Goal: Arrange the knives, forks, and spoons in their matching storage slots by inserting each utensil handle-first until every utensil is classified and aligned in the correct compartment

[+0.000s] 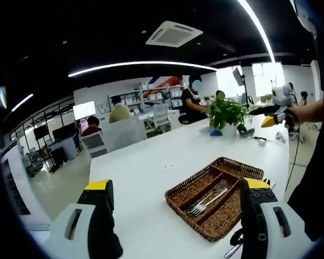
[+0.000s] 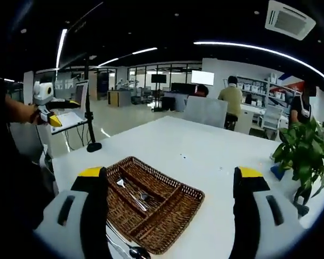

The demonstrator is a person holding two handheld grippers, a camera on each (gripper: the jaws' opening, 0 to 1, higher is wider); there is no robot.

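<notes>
Both tongs, left and right, are held apart and empty above the bench. Forks are laid in the tray, in a middle slot; a spoon is left loose beside it, unsorted.

We see a brown woven basket tray lying flat on the white table. It has long slots side by side. In the left gripper view it sits at about 5 o'clock. Shiny forks lie together in the middle slot. A spoon lies on the table just beside the tray, at 6 o'clock.
</notes>
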